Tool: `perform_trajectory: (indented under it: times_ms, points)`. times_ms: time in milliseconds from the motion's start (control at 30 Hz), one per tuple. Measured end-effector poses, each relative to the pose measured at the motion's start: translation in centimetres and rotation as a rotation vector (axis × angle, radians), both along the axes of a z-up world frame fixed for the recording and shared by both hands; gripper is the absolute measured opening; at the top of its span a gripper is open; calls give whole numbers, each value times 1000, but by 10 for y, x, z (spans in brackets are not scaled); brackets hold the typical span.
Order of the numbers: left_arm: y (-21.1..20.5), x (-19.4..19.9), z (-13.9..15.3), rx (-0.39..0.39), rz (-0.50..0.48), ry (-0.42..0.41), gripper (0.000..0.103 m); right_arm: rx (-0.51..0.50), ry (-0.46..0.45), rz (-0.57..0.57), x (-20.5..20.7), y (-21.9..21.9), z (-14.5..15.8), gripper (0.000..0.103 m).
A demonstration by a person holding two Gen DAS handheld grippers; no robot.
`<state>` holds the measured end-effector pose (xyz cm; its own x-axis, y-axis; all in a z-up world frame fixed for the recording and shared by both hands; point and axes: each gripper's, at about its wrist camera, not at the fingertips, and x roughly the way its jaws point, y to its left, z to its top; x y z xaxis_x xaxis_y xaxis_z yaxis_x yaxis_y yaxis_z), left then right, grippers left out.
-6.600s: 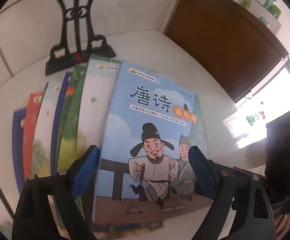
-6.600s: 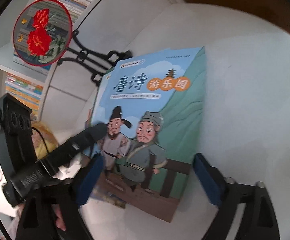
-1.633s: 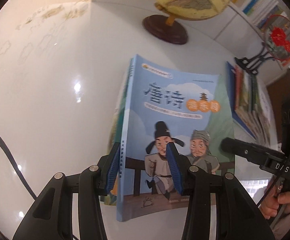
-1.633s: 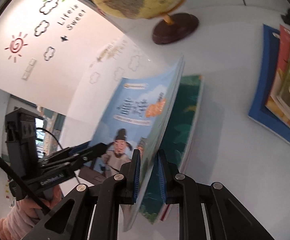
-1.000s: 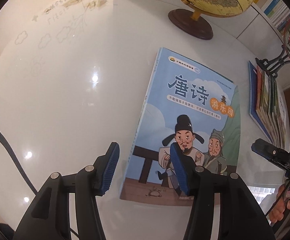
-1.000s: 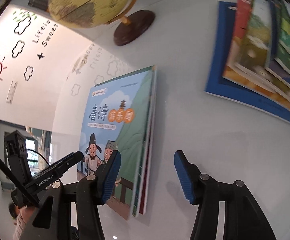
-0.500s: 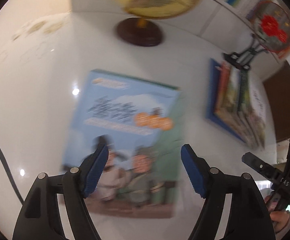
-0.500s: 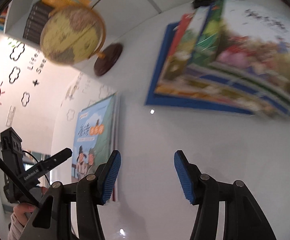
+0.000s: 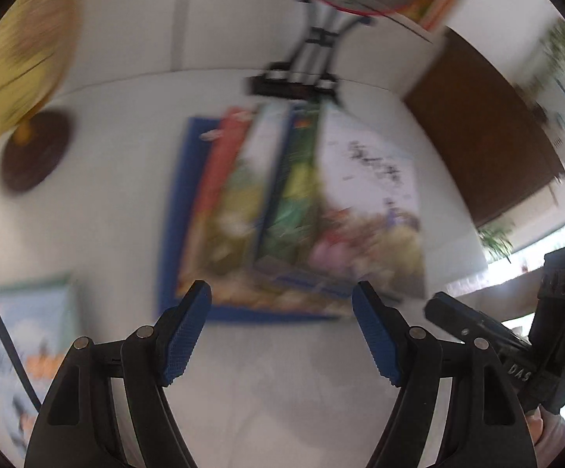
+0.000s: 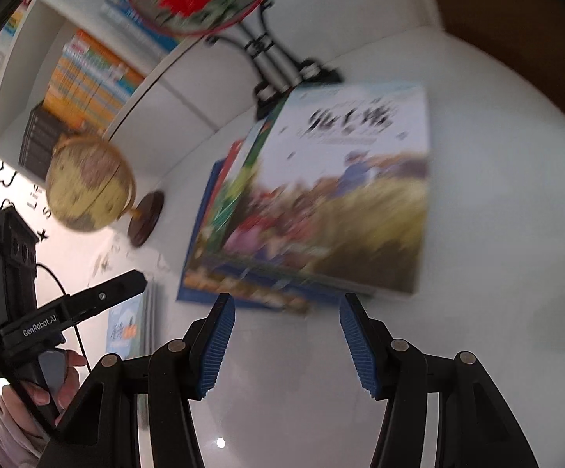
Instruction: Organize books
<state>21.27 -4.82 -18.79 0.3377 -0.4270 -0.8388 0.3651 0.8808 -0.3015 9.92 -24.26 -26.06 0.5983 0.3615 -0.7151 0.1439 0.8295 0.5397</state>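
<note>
**Both grippers empty, heading for the fanned books**

While blur smears both views, enough reads. At nine o'clock on the white table (image 9: 282,390): blue-covered book (image 9: 25,335), lying flat, well apart from either gripper. At ten o'clock: globe (image 10: 87,183) on its dark base. Dead centre, toward twelve: fanned stack of books (image 9: 294,210), overlapping, white-covered top book (image 10: 340,195) at the two o'clock side, just before a black stand (image 10: 278,70). Left gripper (image 9: 282,335): jaws spread, nothing between. Right gripper (image 10: 286,345): likewise parted and empty, near the stack's lower edge.

Probably thin, light, floppy paperbacks with glossy, slippery covers; likely to sag if pinched at one corner. Best taken along the free near edge of the top book, one gripper each side.
</note>
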Motion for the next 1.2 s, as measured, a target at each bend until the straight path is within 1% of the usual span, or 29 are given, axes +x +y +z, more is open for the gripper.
perform_trajectory:
  times_ms: [100, 200, 233, 300, 367, 467, 567, 667, 700, 733, 800, 867, 933, 1000, 1067, 1200]
  points:
    - [-29, 15, 0, -13, -53, -19, 73, -33, -35, -24, 5, -15, 1, 55]
    - [-50, 30, -9, -45, -83, -6, 73, -65, -72, -41, 15, -29, -4, 55]
    - [-56, 36, -14, -52, -86, 5, 73, -57, -77, -59, 18, -35, -8, 55]
    - [-64, 45, -22, -61, -89, 16, 73, 0, -87, -98, 26, -50, -19, 55]
    - [-70, 51, -27, -72, -88, 20, 73, 20, -85, -128, 33, -60, -28, 55]
    - [-75, 59, -29, -93, -83, 14, 73, 37, -84, -133, 41, -68, -37, 55]
    - [-81, 66, -28, -85, -94, 7, 73, 31, -90, -117, 48, -70, -40, 55]
    - [-87, 70, -28, -66, -100, -1, 73, -4, -90, -114, 54, -70, -40, 55]
    - [-88, 71, -28, -59, -103, -6, 74, -12, -85, -117, 55, -71, -41, 55]
    - [-90, 71, -28, -54, -107, -9, 77, -14, -75, -129, 55, -73, -43, 55]
    - [-93, 71, -29, -52, -112, -11, 82, 7, -63, -146, 55, -77, -47, 55]
    - [-99, 68, -29, -10, -123, -25, 82, 65, -55, -138, 56, -79, -53, 55]
    - [-103, 65, -30, 18, -143, -28, 82, 123, -57, -114, 58, -77, -54, 62]
    - [-103, 59, -30, 28, -153, -25, 82, 127, -53, -111, 59, -74, -51, 75]
    - [-100, 55, -31, 27, -152, -16, 82, 123, -42, -105, 59, -70, -49, 81]
    - [-88, 42, -31, 12, -128, 18, 82, 158, -13, -87, 56, -69, -48, 84]
